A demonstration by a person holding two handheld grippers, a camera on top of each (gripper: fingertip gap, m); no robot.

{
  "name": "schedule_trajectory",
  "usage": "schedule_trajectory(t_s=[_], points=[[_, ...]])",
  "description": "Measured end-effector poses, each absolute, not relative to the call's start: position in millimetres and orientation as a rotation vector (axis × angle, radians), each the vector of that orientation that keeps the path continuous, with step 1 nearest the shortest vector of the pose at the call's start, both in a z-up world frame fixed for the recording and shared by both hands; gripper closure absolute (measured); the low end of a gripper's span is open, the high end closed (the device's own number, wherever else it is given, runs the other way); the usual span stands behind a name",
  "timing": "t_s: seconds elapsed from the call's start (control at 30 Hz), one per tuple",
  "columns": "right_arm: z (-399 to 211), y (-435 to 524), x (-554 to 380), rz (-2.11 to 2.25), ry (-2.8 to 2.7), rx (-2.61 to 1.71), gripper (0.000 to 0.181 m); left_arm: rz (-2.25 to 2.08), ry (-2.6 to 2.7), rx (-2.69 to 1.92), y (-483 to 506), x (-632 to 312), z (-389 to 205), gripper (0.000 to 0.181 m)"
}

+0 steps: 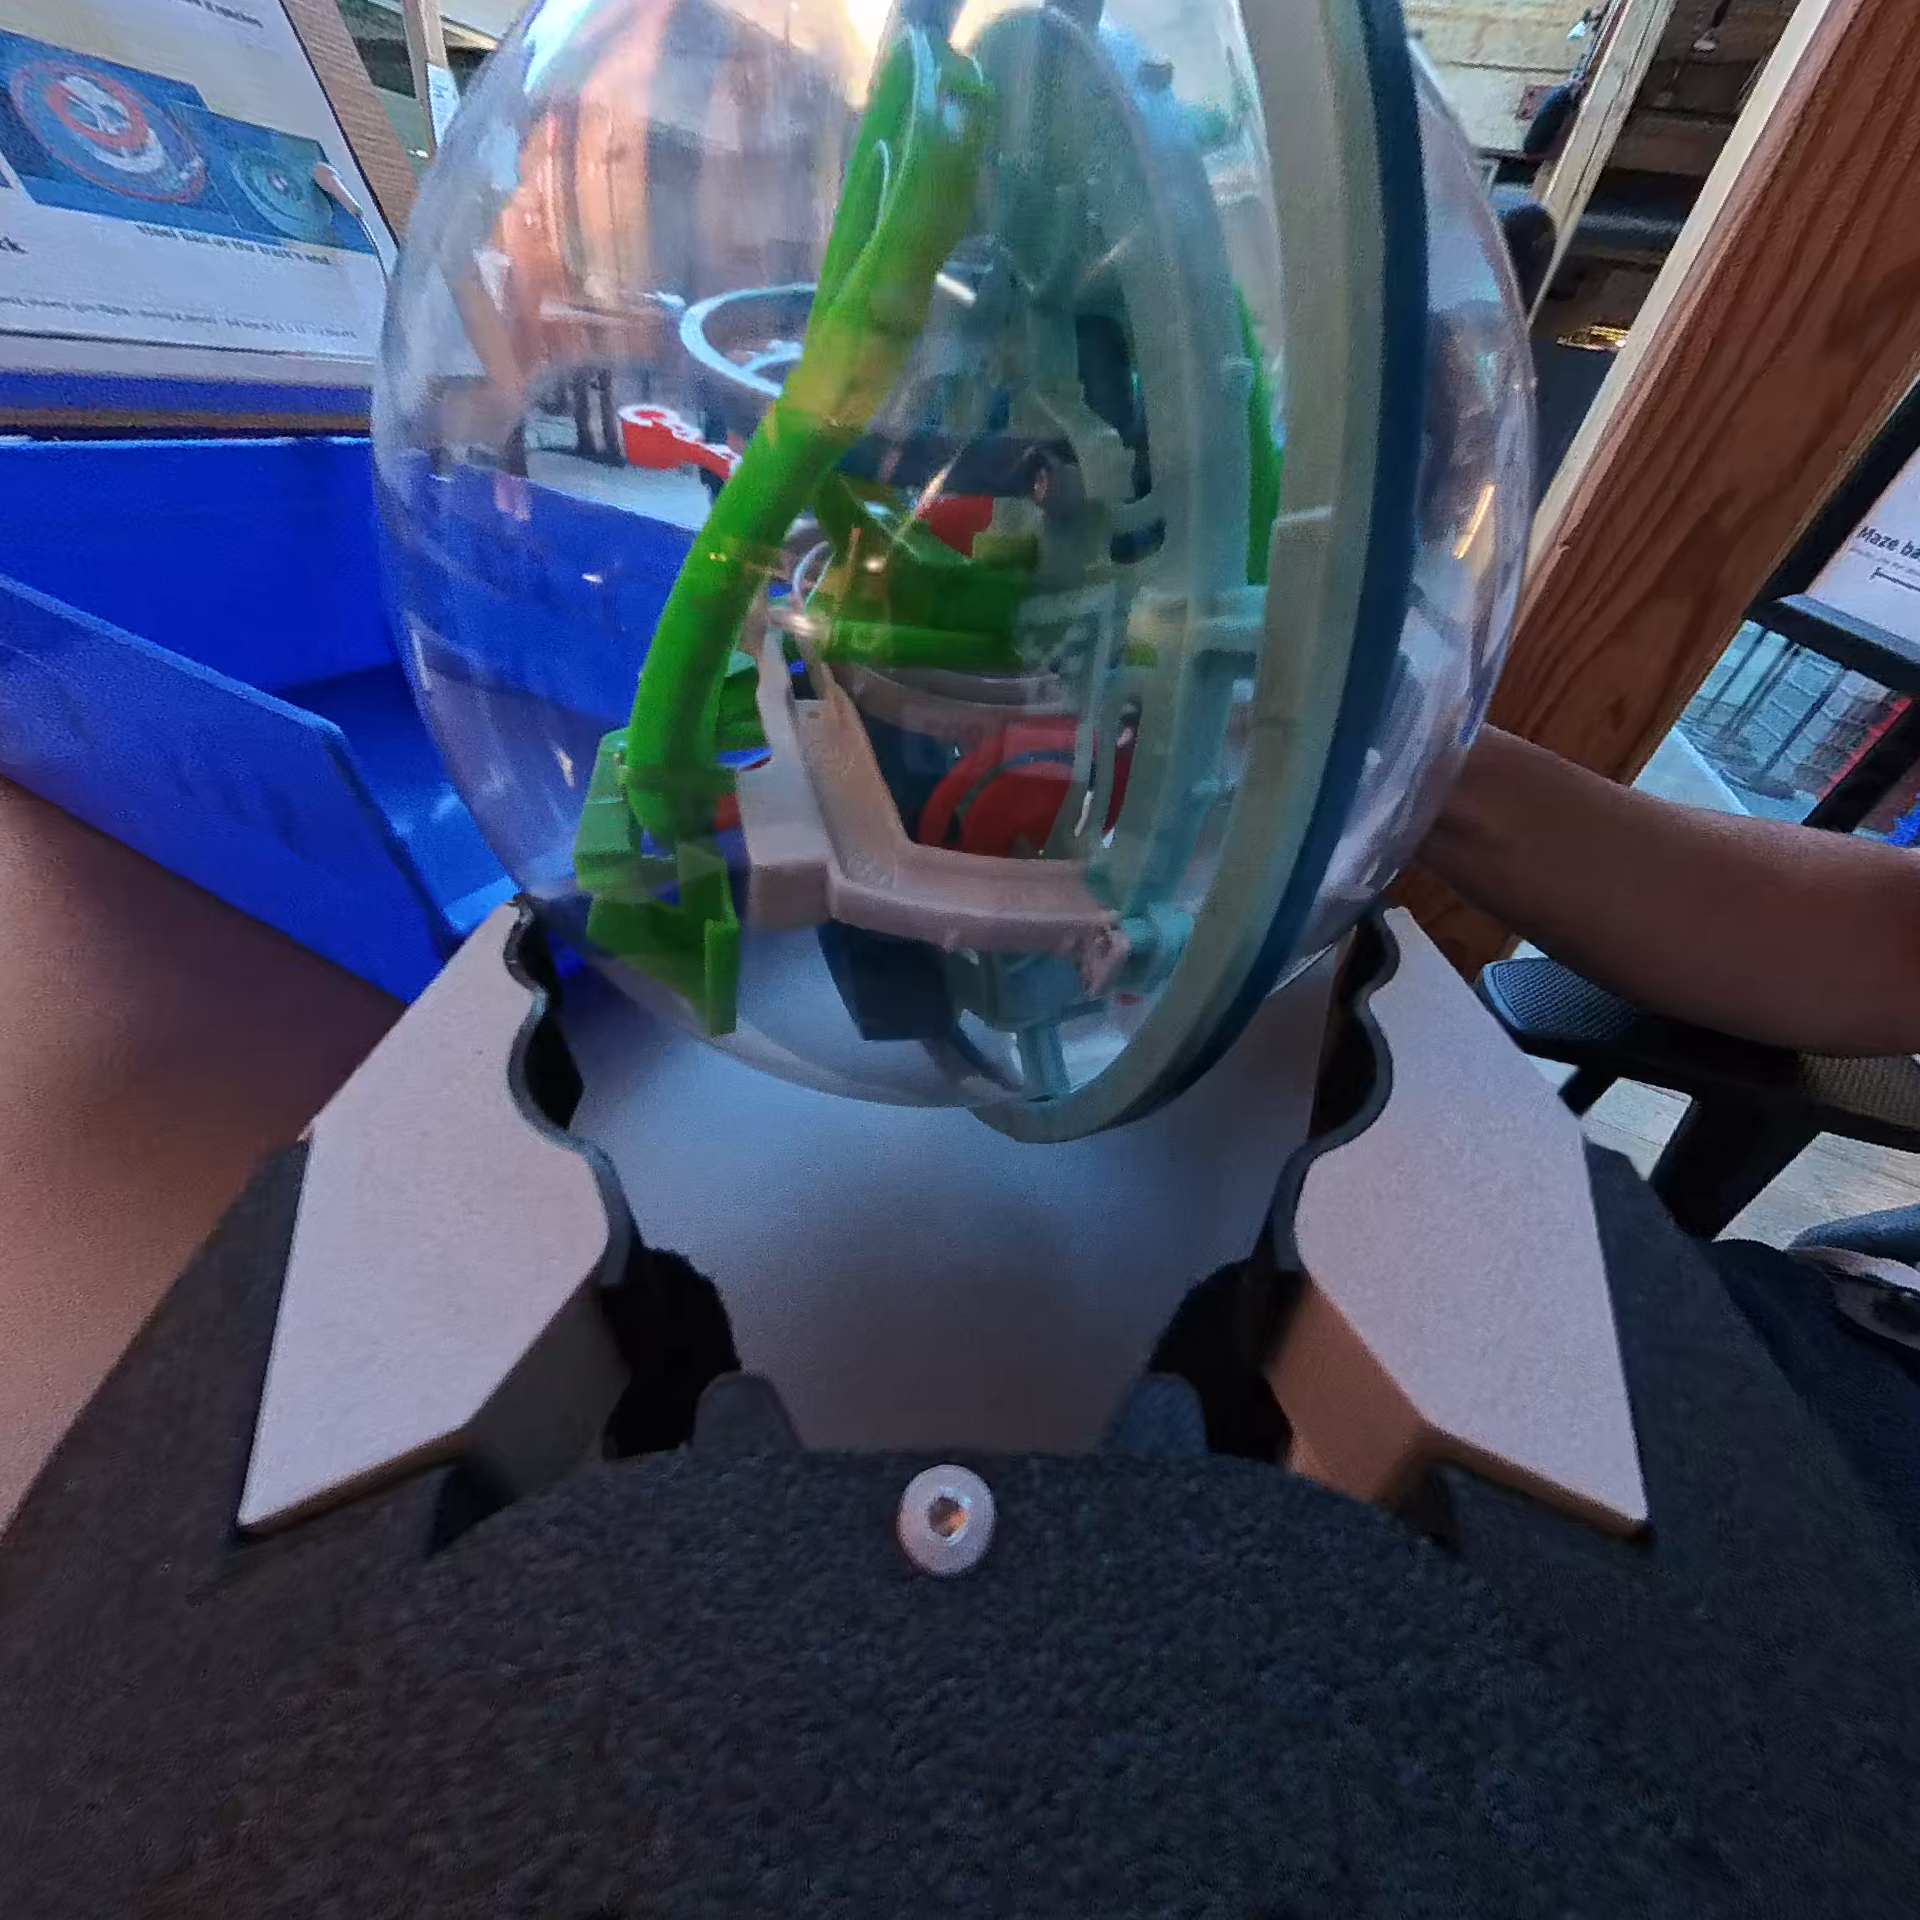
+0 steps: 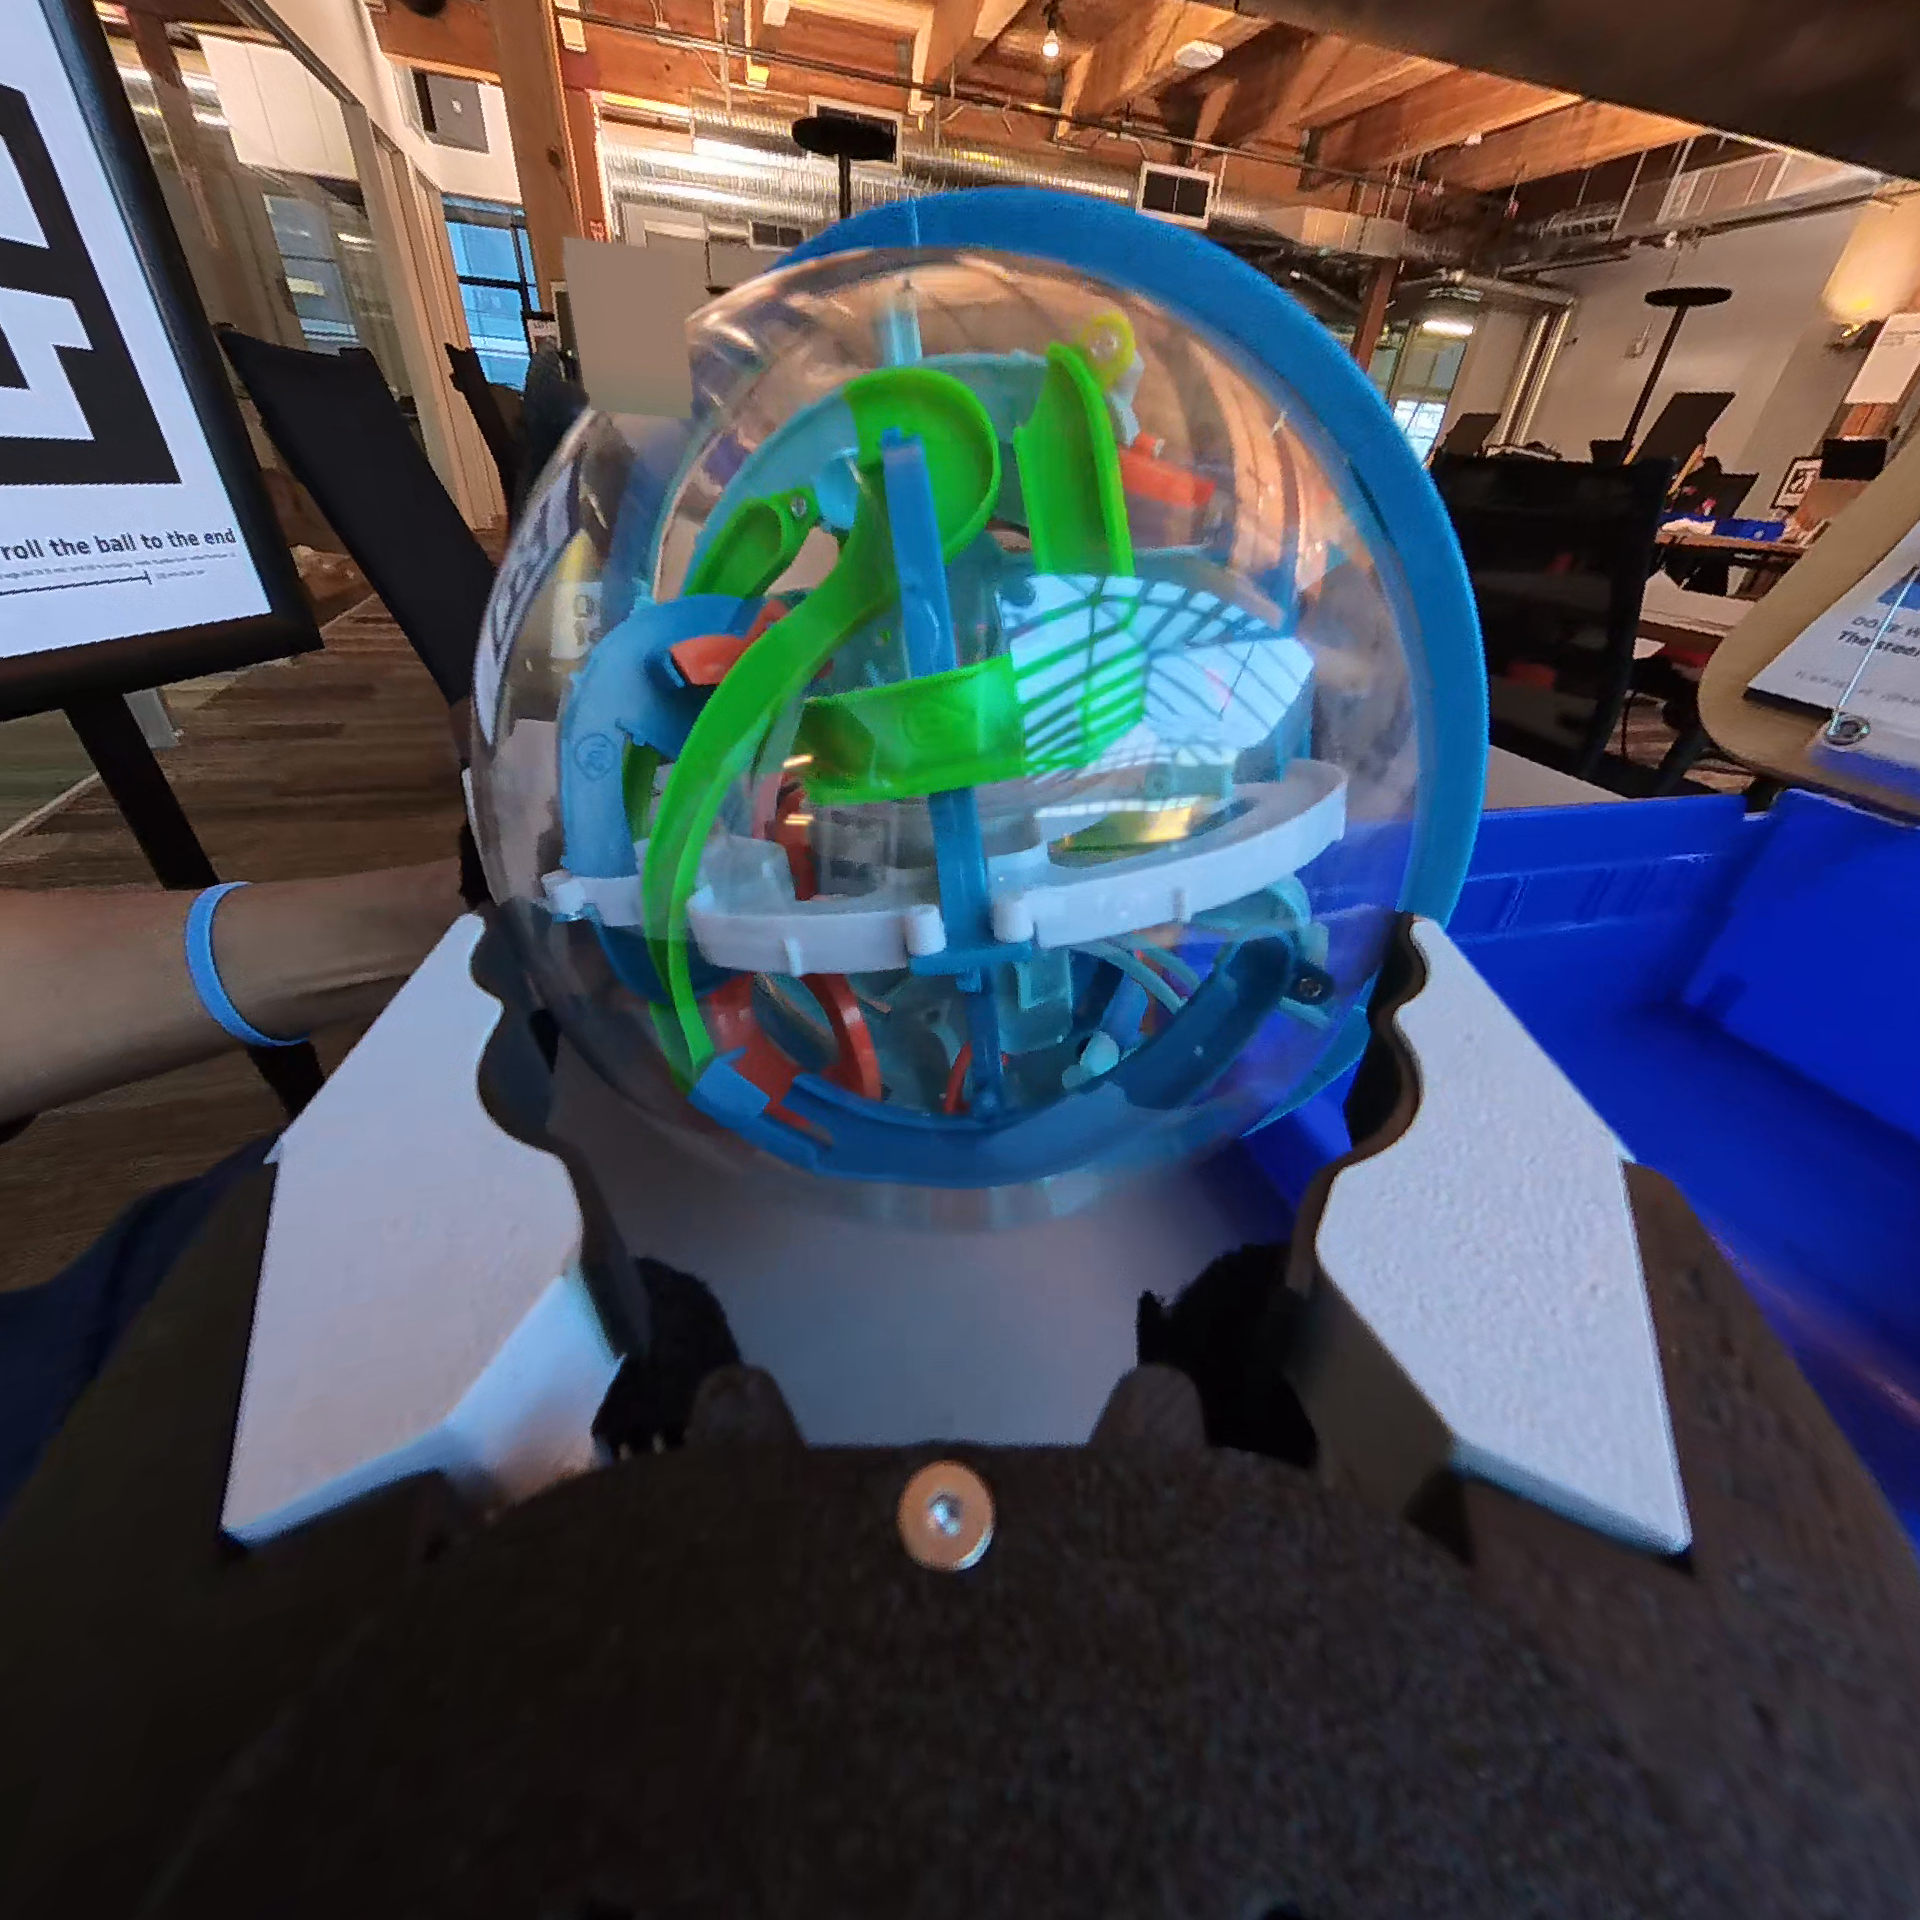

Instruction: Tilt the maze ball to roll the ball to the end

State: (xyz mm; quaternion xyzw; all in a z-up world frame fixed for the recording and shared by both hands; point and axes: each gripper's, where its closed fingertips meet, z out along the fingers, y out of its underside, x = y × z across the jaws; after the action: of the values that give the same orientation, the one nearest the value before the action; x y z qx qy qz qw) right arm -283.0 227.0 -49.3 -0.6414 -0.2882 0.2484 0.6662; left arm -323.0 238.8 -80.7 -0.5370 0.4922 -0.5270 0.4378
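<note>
The maze ball [image 1: 935, 520] is a clear plastic sphere with green, blue, white and red tracks inside and a blue ring around its seam. It fills the left wrist view, tilted with the seam running steeply. My left gripper [image 1: 951, 935] has its fingers spread wide and closed against the ball's lower sides. In the right wrist view the maze ball [image 2: 956, 707] sits between the fingers of my right gripper [image 2: 945, 935], which also clasp it. A small silver ball [image 2: 798, 506] seems to rest on an upper green track. Each gripper is hidden from the other's view behind the ball.
A blue bin [image 1: 208, 582] lies below and behind the ball; it also shows in the right wrist view [image 2: 1683, 935]. A wooden post [image 1: 1725, 416] stands at the right. A framed sign [image 2: 104, 436] on a stand is at the left. A person's forearm [image 1: 1662, 914] [image 2: 156, 966] reaches in.
</note>
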Motion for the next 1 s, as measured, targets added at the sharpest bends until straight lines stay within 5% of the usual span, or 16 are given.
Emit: schedule_trajectory(t_s=[1.0], points=[[-48, 225, -283, 0.565, -0.64, -1.361, 0.028, -1.262, 1.204, -1.231, 239, -324, -72, 0.037]])
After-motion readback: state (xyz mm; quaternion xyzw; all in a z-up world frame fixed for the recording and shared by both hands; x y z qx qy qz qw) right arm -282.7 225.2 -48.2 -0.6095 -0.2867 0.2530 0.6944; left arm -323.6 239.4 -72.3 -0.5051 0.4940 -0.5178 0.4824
